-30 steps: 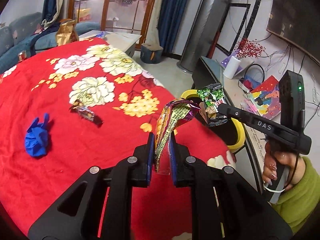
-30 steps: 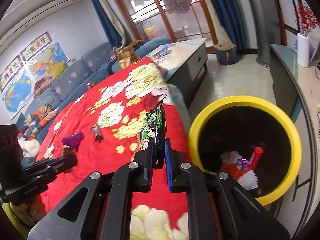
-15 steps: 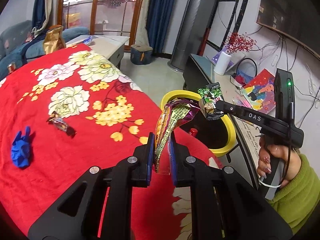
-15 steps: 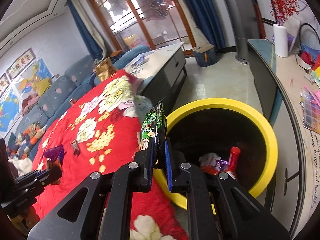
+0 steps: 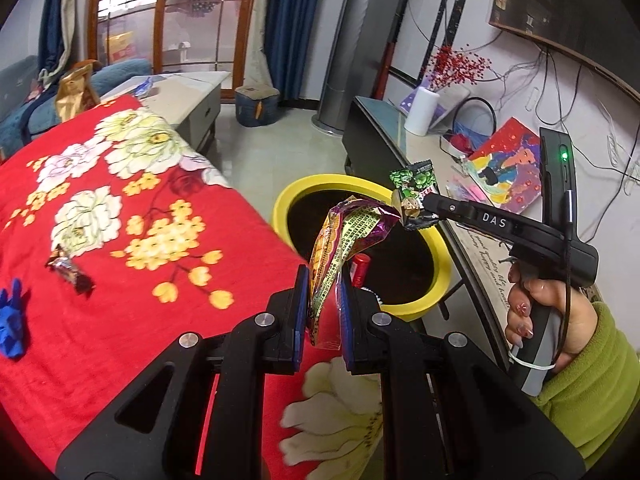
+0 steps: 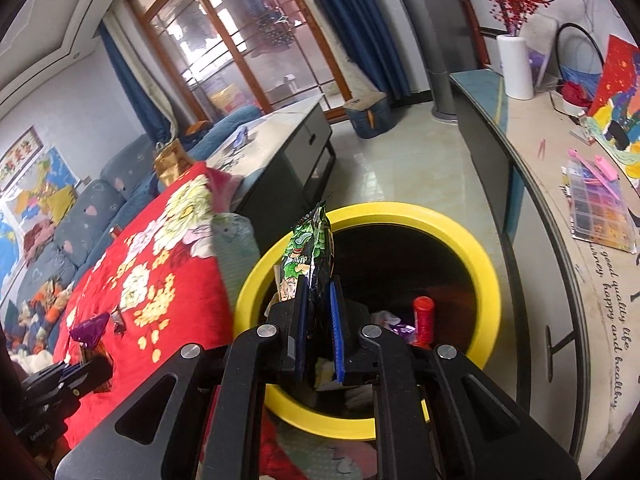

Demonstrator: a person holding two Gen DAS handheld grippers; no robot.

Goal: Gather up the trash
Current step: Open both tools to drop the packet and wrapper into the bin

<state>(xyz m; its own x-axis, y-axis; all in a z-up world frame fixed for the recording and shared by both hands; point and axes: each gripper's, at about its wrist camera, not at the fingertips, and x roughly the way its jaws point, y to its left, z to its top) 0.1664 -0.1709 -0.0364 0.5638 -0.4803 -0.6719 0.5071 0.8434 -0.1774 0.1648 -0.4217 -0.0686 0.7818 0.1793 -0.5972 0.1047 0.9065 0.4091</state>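
Observation:
My left gripper (image 5: 323, 280) is shut on a crumpled purple and yellow snack wrapper (image 5: 344, 240), held near the table's edge beside the yellow bin (image 5: 436, 280). My right gripper (image 6: 318, 292) is shut on a green snack packet (image 6: 306, 252) and holds it over the bin's rim (image 6: 480, 260). The right gripper with its green packet (image 5: 414, 188) also shows in the left wrist view, above the bin. The bin holds a red tube (image 6: 422, 316) and other trash.
A red flowered cloth (image 5: 120, 280) covers the table. On it lie a small dark candy wrapper (image 5: 68, 270) and a crumpled blue glove (image 5: 12, 328). A long cabinet (image 6: 560, 280) with clutter runs right of the bin. A grey coffee table (image 6: 280, 136) stands behind.
Both grippers have moved toward the bin with their wrappers. The right gripper has gone from over the table's edge to over the bin's rim.

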